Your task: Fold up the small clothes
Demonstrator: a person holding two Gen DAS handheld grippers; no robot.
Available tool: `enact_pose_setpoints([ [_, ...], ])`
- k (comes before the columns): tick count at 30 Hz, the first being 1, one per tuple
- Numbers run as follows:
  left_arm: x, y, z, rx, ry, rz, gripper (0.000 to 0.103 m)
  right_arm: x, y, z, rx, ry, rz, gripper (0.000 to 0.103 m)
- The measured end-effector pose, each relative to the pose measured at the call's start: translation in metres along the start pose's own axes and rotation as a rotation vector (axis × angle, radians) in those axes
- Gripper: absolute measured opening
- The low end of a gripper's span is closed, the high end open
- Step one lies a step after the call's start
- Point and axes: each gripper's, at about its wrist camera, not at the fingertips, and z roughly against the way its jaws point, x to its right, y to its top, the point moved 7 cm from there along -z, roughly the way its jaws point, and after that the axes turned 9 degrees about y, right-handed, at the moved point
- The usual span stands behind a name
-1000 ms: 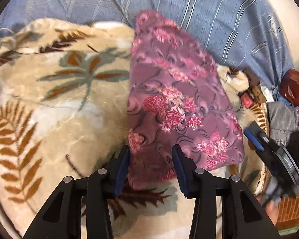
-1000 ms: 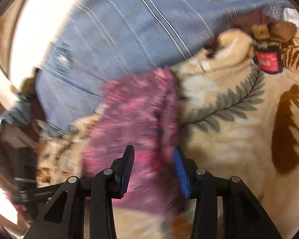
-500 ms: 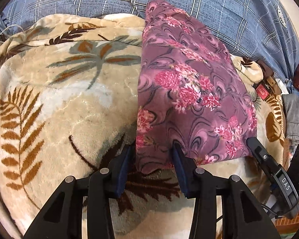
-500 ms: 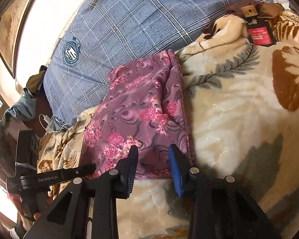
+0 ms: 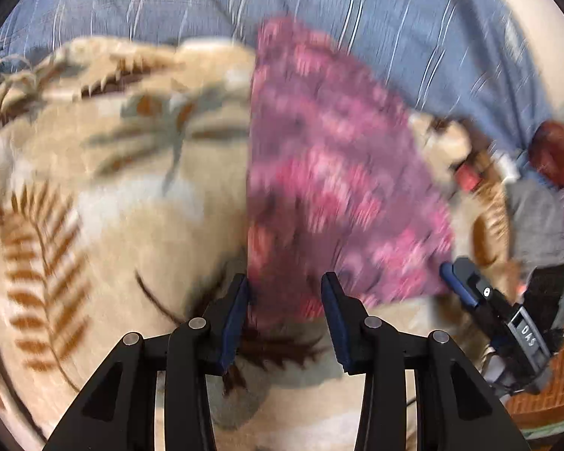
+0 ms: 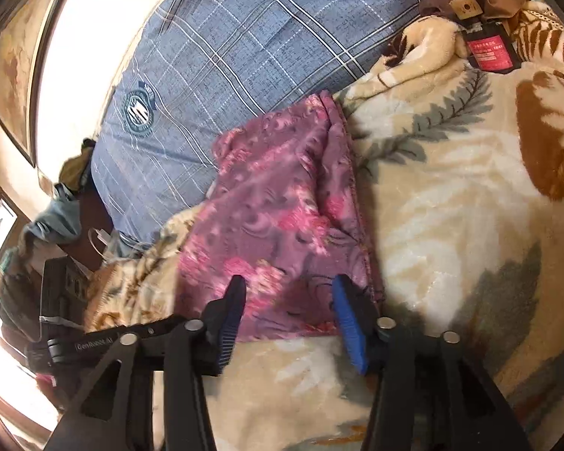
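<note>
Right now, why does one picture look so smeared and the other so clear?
Left wrist view: motion blur smears the purple floral cloth and the leaf-print blanket. Right wrist view: mostly sharp; the window-like patch is glared white; fisheye curves the plaid fabric.

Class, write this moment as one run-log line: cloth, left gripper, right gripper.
cloth: purple floral garment folded on blanket | left gripper: closing at near edge | right gripper: opening over near edge

I see a bed under a cream leaf-print blanket [image 6: 451, 225], with a blue plaid sheet [image 6: 244, 37] across the top of the frame. At upper left hangs a framed picture [image 6: 15, 75] on a pale, brightly lit wall [image 6: 75, 37]; lower left, possibly a window.
</note>
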Motion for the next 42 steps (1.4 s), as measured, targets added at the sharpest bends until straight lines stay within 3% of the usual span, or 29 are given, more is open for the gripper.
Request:
enact_pose_setpoints([
  [2,-0.003,0.025,0.009,0.038,-0.023,0.017,0.044,-0.009,0.026,0.011,0.079,0.049,0.01,0.056],
  [4,-0.001,0.057,0.007,0.037,-0.029,0.023,0.047,-0.009,0.053,0.009,0.121,0.065,0.004,0.076],
  [7,0.004,0.096,-0.012,0.016,0.005,0.033,0.047,0.005,0.085,-0.022,0.074,0.014,-0.013,0.076],
  [9,0.009,0.118,-0.036,-0.043,-0.004,0.059,0.047,0.019,0.107,-0.052,0.012,-0.046,-0.016,0.076],
  [14,0.019,0.144,-0.084,-0.114,0.035,0.059,0.045,0.05,0.139,-0.118,-0.087,-0.144,-0.04,0.076],
  [15,0.022,0.146,-0.091,-0.123,0.035,0.058,0.045,0.052,0.14,-0.128,-0.107,-0.15,-0.041,0.069],
  [16,0.025,0.15,-0.096,-0.123,0.019,0.058,0.045,0.053,0.14,-0.14,-0.142,-0.156,-0.031,0.035],
  [17,0.026,0.154,-0.099,-0.106,0.019,0.059,0.045,0.049,0.141,-0.15,-0.179,-0.164,0.008,0.019],
  [19,0.023,0.163,-0.107,-0.041,0.044,0.066,0.046,0.035,0.146,-0.153,-0.164,-0.171,0.111,0.013],
  [21,0.019,0.163,-0.133,-0.093,0.067,0.079,0.047,0.051,0.146,-0.156,-0.169,-0.215,0.099,0.019],
  [22,0.015,0.161,-0.144,-0.147,0.049,0.115,0.047,0.065,0.142,-0.161,-0.211,-0.258,0.07,0.036],
  [25,0.016,0.164,-0.121,-0.11,0.004,0.127,0.04,0.064,0.146,-0.142,-0.172,-0.28,0.077,0.041],
  [27,0.022,0.162,-0.097,-0.055,-0.032,0.103,0.04,0.031,0.146,-0.118,-0.119,-0.202,0.165,0.04],
  [29,0.033,0.151,-0.074,-0.01,-0.094,0.082,0.041,-0.001,0.134,-0.101,-0.105,-0.086,0.216,0.04],
  [31,0.041,0.134,-0.066,0.012,-0.113,0.054,0.041,-0.018,0.117,-0.095,-0.128,-0.027,0.256,0.04],
  [33,0.039,0.113,-0.076,0.006,-0.076,0.03,0.042,-0.014,0.091,-0.102,-0.188,-0.024,0.254,0.035],
  [35,0.038,0.1,-0.094,0.003,-0.031,0.003,0.04,0.014,0.065,-0.119,-0.273,-0.128,0.247,0.033],
  [37,0.046,0.099,-0.093,0.051,0.045,-0.077,0.04,0.019,0.062,-0.113,-0.22,-0.116,0.243,0.031],
  [39,0.053,0.098,-0.079,0.038,0.082,-0.135,0.039,0.013,0.068,-0.102,-0.233,-0.143,0.211,0.038],
  [41,0.056,0.098,-0.059,0.034,0.021,-0.14,0.04,0.005,0.083,-0.078,-0.173,-0.12,0.206,0.042],
  [42,0.05,0.1,-0.048,0.048,-0.007,-0.12,0.041,0.003,0.093,-0.062,-0.121,-0.103,0.184,0.054],
])
